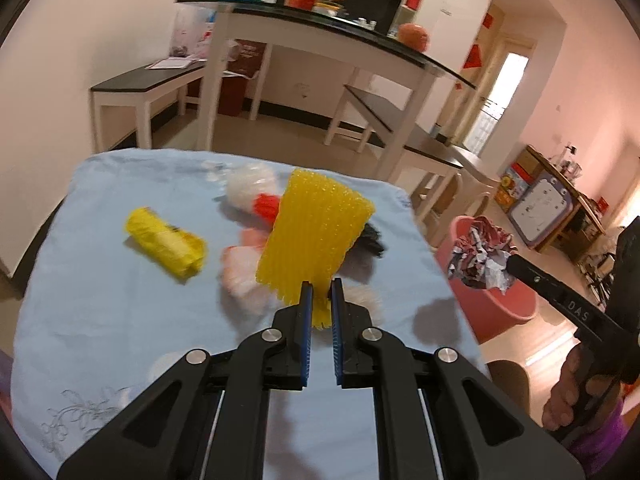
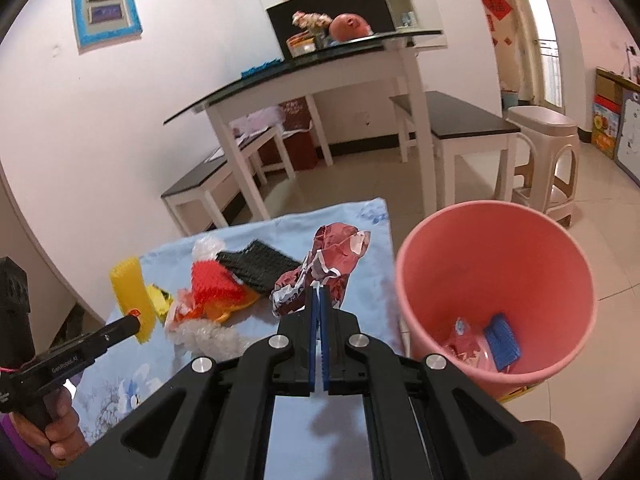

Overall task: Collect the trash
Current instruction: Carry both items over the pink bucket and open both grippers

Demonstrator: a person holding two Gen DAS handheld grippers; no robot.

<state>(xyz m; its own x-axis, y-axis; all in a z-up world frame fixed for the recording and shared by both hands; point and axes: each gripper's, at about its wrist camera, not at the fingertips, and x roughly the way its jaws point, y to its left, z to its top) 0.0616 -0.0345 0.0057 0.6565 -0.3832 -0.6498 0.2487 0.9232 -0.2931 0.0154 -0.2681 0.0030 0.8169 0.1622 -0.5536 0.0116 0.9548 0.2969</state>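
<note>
While the left tongs [image 1: 321,287] pinch the lower edge of a yellow foam net sleeve [image 1: 314,236], that sleeve stands up clear above the table [image 1: 100,280], and you can see the blue pads [image 1: 306,308] squeezed tight on its bottom fringe. Over on the other side, the right tongs [image 2: 320,294] are clamped together on a crumpled dark red and white wrapper [image 2: 320,268], which hangs in the air off the tips, just beside the rim of the pink bucket [image 2: 560,240]. From the left wrist view that wrapper sits right in front of the bucket's mouth. Down inside the bucket lies a blue foam piece [image 2: 502,340] with some pinkish scraps around it.

Left on the light blue flowered cloth that covers the table, there's plenty: a yellow crumpled bag [image 1: 166,246] off by itself, a red foam net [image 2: 212,284] against a black foam net [image 2: 256,266], orange scraps beneath them, and clear bubbly plastic [image 2: 208,336] at the near side. A hand [image 2: 60,436] with a purple sleeve grips the left tool's handle. Behind it all stands a white dining table with a glass top [image 2: 304,68].
</note>
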